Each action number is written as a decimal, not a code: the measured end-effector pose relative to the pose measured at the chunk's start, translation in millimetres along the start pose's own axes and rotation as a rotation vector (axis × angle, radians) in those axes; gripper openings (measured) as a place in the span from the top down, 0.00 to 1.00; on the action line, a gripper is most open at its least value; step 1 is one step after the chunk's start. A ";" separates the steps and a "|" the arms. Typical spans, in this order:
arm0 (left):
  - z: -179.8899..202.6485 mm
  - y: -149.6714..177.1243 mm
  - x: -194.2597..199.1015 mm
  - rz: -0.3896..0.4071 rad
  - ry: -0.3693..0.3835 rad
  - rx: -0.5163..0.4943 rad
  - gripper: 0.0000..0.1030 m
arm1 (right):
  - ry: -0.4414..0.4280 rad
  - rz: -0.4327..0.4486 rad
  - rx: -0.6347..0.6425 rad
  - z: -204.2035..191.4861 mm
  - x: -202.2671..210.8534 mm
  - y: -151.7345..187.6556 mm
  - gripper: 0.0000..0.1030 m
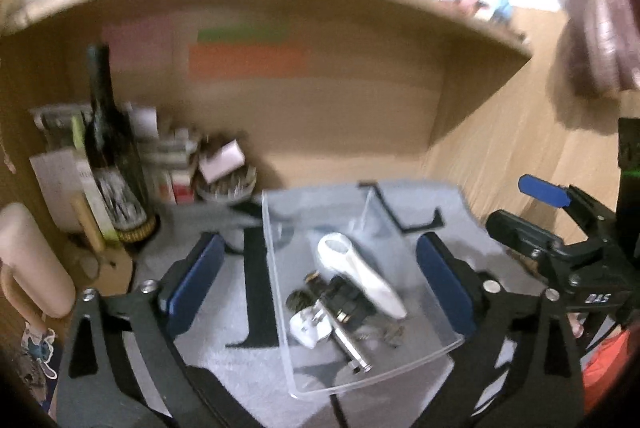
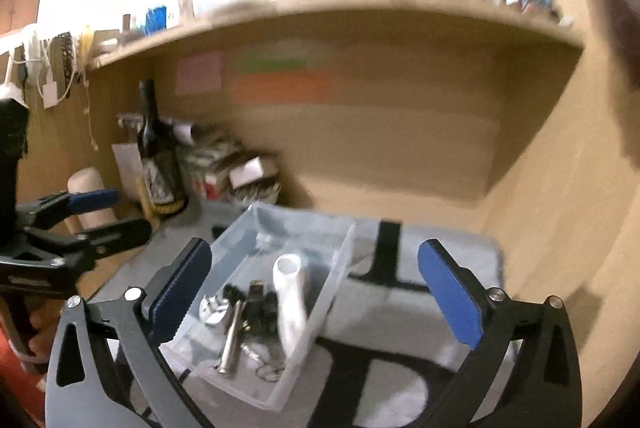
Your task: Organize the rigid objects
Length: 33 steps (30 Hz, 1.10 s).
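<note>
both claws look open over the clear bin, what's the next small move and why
Probably draw both claws back from the clear bin and look for any loose item still outside. The left claw and right claw stand wide open with nothing between the pads, and the white handle, metal bolt and black pieces already lie inside the bin. The grey mat around it shows no stray parts.

No legible txt; bottle label [image 1: 120,196] and gray mat [image 2: 400,308] letters too blurred.

Clear plastic bin [image 1: 362,380] showing a white handle [image 1: 362,278], silver metal rod [image 1: 352,346], black fittings [image 1: 344,298]. Grey mat [image 2: 412,316] bearing black lettering. Dark bottle [image 1: 110,148] wearing a black-and-white label. Gripper pads [image 1: 444,286] showing blue.
</note>
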<state>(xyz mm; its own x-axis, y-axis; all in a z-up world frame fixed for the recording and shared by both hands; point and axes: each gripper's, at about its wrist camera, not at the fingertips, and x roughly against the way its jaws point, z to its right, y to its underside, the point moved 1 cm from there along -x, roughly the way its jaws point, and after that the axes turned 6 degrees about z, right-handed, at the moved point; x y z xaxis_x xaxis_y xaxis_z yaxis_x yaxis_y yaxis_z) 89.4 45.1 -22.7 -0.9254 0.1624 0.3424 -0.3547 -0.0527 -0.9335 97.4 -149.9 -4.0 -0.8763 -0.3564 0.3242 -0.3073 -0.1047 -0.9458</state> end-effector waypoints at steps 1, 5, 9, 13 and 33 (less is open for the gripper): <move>2.6 -2.3 7.3 0.027 0.000 -0.006 0.03 | 0.010 0.023 0.008 -1.2 6.8 -1.1 0.00; 17.8 -4.2 38.0 0.136 -0.004 -0.031 0.00 | 0.035 0.097 0.028 -6.7 30.9 -2.4 0.00; 27.8 -1.0 56.2 0.193 -0.022 -0.034 0.00 | 0.039 0.158 0.037 -12.6 52.8 -0.2 0.00; 34.2 4.1 71.9 0.236 -0.039 -0.037 0.00 | 0.029 0.199 0.047 -18.5 70.4 4.8 0.00; 52.0 16.9 94.6 0.296 -0.060 -0.073 0.00 | 0.027 0.205 0.007 -11.5 86.0 11.8 0.00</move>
<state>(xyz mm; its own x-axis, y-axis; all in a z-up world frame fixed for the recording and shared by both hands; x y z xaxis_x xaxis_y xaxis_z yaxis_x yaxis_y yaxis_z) -11.1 8.3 -0.5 -0.9940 0.0921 0.0585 -0.0604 -0.0180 -0.9980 14.2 -171.2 12.9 -0.9297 -0.3464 0.1254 -0.1194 -0.0388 -0.9921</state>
